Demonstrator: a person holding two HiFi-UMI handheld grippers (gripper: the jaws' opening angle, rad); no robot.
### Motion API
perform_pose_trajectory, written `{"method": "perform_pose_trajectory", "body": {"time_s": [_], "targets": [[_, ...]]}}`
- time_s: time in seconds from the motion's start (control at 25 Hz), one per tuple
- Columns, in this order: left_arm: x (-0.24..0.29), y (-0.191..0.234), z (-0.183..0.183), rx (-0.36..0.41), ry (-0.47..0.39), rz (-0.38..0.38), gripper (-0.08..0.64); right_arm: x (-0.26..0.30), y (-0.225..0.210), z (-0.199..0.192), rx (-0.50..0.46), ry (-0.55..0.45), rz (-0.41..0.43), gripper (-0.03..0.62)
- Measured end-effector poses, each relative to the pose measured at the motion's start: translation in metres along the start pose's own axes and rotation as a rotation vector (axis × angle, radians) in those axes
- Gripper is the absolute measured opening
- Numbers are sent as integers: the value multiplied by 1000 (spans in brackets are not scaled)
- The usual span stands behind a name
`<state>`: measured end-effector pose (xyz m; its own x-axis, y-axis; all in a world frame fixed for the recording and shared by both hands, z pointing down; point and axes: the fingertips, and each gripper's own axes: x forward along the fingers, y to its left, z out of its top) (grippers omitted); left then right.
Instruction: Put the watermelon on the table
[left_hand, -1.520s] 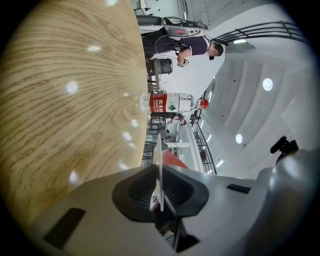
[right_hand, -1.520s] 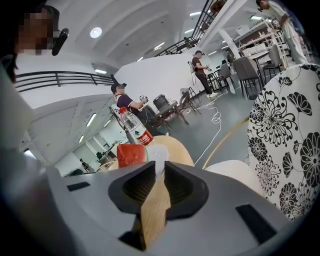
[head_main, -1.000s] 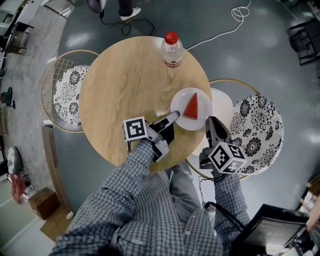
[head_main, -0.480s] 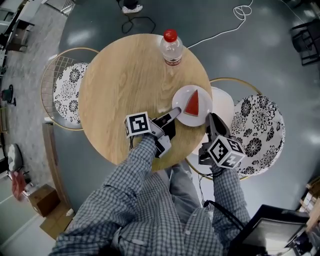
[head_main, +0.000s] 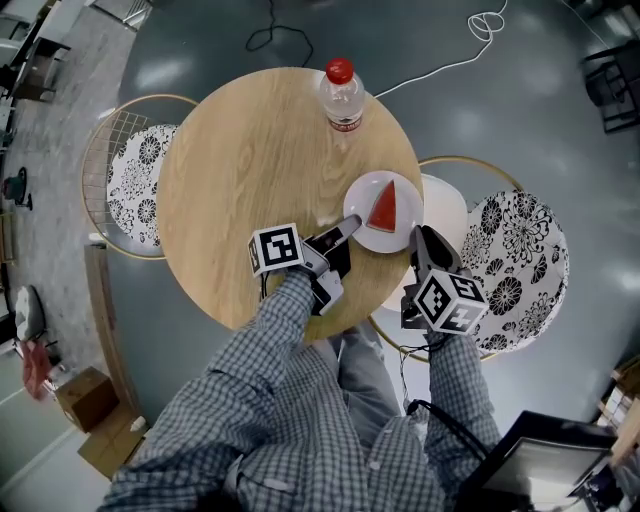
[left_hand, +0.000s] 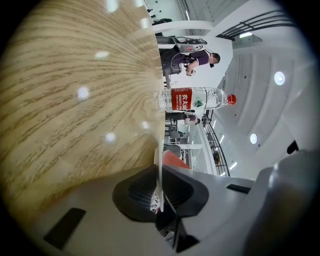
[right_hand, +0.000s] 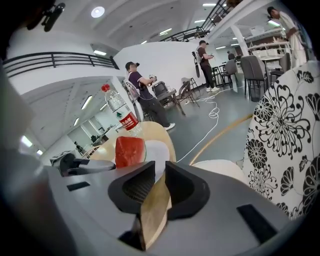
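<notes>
From the head view, the watermelon (head_main: 385, 208) lies on a white plate (head_main: 358, 203) close to the right edge of the table (head_main: 240, 160), so it looks already delivered. The left gripper (head_main: 347, 226) is clamped on the plate's near rim. The right gripper (head_main: 427, 238) hangs just off the table edge beside the plate. Lifting or dragging by that one rim could tip the plate and slide the slice off the edge.

In the left gripper view only the thin rim sits between the pads. The bite is shallow and could slip.

In the right gripper view the jaws stand slightly apart and hold nothing, with table wood showing through the gap. A swing inward could knock the plate.

Compared with a second ago, the plate, slice and bottle (head_main: 342, 100) sit where they were. The grip is unchanged, and the right gripper has barely shifted.
</notes>
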<state>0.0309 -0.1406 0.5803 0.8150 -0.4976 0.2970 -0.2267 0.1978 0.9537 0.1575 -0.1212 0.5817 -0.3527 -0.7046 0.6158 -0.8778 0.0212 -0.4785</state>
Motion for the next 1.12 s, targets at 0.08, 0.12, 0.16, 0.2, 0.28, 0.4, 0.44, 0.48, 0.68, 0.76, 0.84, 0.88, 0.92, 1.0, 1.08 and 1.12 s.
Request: {"method": "perform_pose_trajectory", "body": {"time_s": [0.08,0.12,0.16,0.2,0.28,0.4,0.44,0.48,0.68,0.76,0.84,0.88,0.92,1.0,1.08,1.12], "targets": [[0,0,0,-3,-1,2,31,-3,3,2,-56,7,16,66],[0,0,0,-5,-3,3,31,-5,5,4,-86,7,20,66],[0,1,-1,-7,-4,5,31,-8,7,6,-122,5,21,66],[0,1,-1,-9,-5,6,31,-12,9,8,-167,4,19,66],[0,1,-1,-11,-6,8,31,-19,19,10,-285,13,14,66],[0,2,0,-12,-7,9,31,-27,45,5,-515,39,38,66],[0,2,0,-13,-6,10,31,-29,55,1,-591,50,56,66],[0,2,0,-13,-6,10,31,-30,64,-4,-663,62,75,66],[0,2,0,-14,-6,10,31,-29,93,-35,-1033,130,117,66],[0,2,0,-14,-6,10,31,-25,97,-47,-1138,152,117,66],[-1,2,0,-15,-6,10,31,-20,98,-53,-1211,156,96,66],[0,2,0,-16,-5,10,31,-17,97,-54,-1240,151,78,66],[0,2,-1,-16,-5,10,31,-15,96,-54,-1267,149,60,66],[0,2,-1,-15,-3,12,31,-11,94,-55,-1313,165,40,63],[0,2,-1,-9,0,15,31,-11,94,-57,-1343,189,42,49],[1,2,-1,-8,1,16,31,-11,93,-57,-1347,194,46,48]]}}
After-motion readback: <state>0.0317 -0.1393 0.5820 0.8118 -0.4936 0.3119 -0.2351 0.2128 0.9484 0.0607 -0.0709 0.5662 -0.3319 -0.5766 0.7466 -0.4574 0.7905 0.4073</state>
